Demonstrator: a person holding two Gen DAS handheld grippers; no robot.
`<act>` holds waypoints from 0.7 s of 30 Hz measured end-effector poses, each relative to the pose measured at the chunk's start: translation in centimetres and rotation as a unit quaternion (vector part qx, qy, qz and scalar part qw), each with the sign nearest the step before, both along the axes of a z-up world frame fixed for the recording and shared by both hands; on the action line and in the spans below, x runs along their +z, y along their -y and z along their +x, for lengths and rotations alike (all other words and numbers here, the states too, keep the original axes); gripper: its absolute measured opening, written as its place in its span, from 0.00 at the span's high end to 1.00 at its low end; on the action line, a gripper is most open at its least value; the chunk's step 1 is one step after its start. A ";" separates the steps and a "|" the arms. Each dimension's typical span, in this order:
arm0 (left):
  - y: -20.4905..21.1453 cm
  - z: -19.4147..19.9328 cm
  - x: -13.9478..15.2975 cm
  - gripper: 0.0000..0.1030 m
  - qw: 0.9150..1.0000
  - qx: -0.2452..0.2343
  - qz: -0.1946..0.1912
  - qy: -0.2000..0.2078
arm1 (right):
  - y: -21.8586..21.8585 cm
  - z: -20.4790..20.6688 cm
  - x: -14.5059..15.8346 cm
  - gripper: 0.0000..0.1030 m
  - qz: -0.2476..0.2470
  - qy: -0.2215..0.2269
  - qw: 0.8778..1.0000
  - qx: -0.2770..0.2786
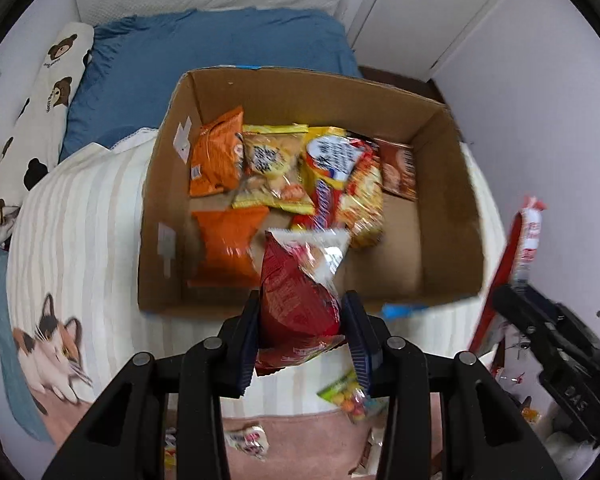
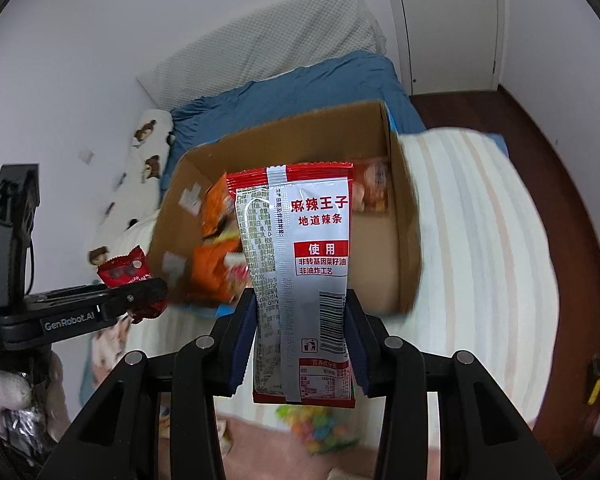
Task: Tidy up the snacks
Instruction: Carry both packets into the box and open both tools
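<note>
On the bed (image 1: 80, 200), the cardboard box (image 1: 440, 208) is the reference landmark. Both grippers are raised at the box's near side, pointing forward over it. The box contains orange packets (image 1: 216, 160), yellow packets (image 1: 276, 168) and a brown packet (image 1: 400, 172), all lying flat at the far and left areas of its floor. The left gripper (image 1: 302, 320) is clamped on a red snack bag (image 1: 296, 292) over the box's near wall. The right gripper (image 2: 300, 320) grips a red-and-silver snack packet (image 2: 308, 264), held upright before the box.
</note>
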State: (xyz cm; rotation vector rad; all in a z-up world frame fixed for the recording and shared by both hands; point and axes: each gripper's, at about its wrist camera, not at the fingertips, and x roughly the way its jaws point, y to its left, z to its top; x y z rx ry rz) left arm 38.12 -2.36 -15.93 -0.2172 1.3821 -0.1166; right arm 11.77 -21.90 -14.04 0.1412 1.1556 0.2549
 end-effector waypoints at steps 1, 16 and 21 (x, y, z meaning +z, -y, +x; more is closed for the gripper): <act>0.0 1.0 -0.6 0.64 1.000 -0.004 0.001 -0.013 | -0.7 1.3 -0.4 0.57 -0.007 -0.004 1.000 0.002; 0.3 6.6 -11.3 0.62 0.985 -0.037 0.053 -0.160 | -1.4 10.3 -9.9 0.52 -0.081 -0.128 0.988 -0.003; -0.9 6.8 -12.2 0.16 0.987 -0.012 0.019 -0.159 | -1.5 9.9 -11.5 0.16 -0.113 -0.151 0.982 0.009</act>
